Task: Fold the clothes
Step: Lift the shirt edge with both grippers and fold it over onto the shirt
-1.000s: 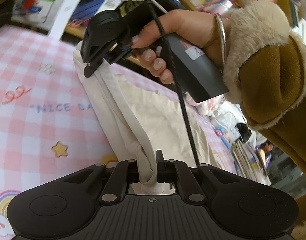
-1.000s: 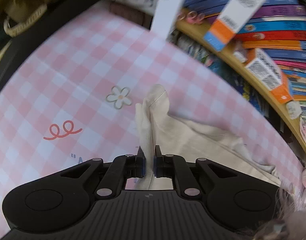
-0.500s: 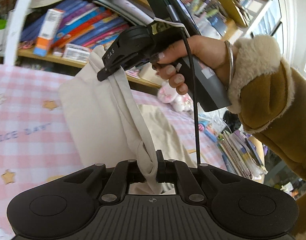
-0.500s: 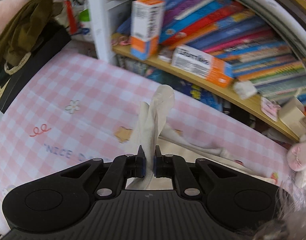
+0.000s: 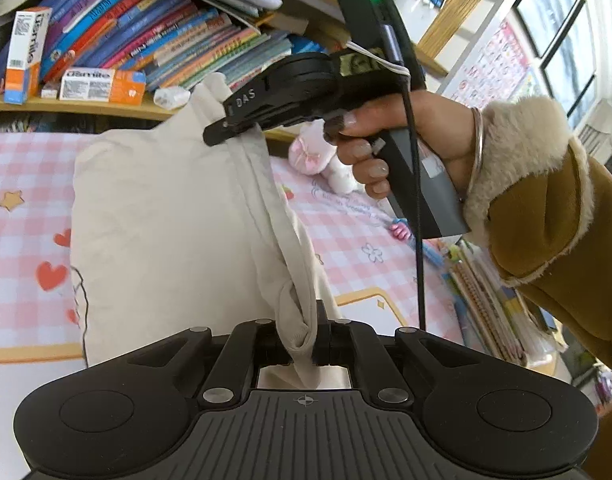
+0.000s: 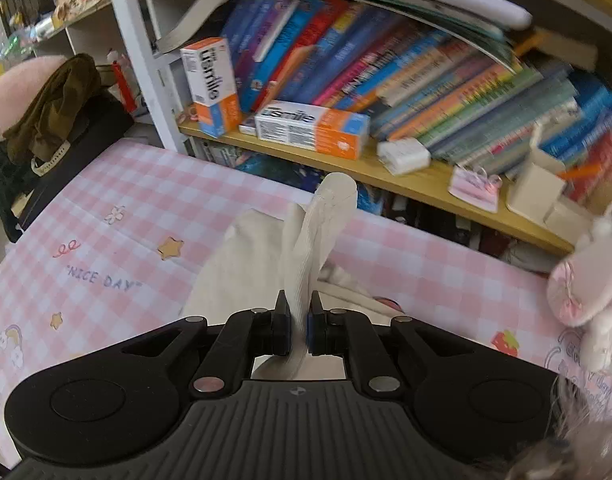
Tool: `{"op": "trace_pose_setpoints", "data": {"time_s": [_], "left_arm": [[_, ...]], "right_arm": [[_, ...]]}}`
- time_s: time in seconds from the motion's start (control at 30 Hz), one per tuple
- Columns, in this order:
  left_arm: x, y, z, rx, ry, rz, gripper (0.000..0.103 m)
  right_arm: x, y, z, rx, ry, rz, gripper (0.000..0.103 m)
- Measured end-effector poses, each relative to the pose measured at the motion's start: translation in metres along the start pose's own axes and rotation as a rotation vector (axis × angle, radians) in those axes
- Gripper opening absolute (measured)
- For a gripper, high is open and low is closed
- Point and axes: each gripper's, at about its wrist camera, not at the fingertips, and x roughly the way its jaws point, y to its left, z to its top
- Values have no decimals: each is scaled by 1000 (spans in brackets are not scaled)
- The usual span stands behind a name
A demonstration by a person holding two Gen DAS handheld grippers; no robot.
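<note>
Both my tongs are clamped hard on the cream garment [image 5: 162,216]: my left gripper [image 5: 302,336] pinches a bunched, twisted corner of it, and my right gripper [image 5: 226,130], which my right hand [image 5: 389,136] holds out ahead, bites another gathered bit of its edge. In the right wrist view the right gripper [image 6: 299,322] has its jaws almost together with a rolled strip of cloth [image 6: 317,236] standing up out of them. The garment hangs between the two grips above the pink checked sheet [image 5: 22,236], its lower part draping down toward the sheet; whether it touches there I cannot tell. Its long axis, as I judge it, runs along the taut edge from one grip to the other, sloping up and away from my left gripper. The risk I see is that both bites are on wadded cloth, so a layer could slip free, or the twist could carry into a crooked fold. The plush toy [image 6: 585,280] lies near enough to catch the hem.
</note>
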Motion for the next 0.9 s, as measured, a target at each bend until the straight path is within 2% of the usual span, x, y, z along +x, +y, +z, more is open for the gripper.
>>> {"op": "trace_pose_setpoints", "data": {"time_s": [0.23,0.4,0.63,0.9], "left_arm": [[28,-34,-5,6,30,72,6],[39,-44,-4,8,40,103,6],[46,-53,-3,34,54,124,6],[62,-52,-3,28,92,133,7]], "right_arm": [[-6,-50,-31,24,-35,71,7],[-7,-73,-45,49,-73,118,7],[-10,-89,-54,71,-97,157,7],[1,-100,-59,82,-72,163,7]]}}
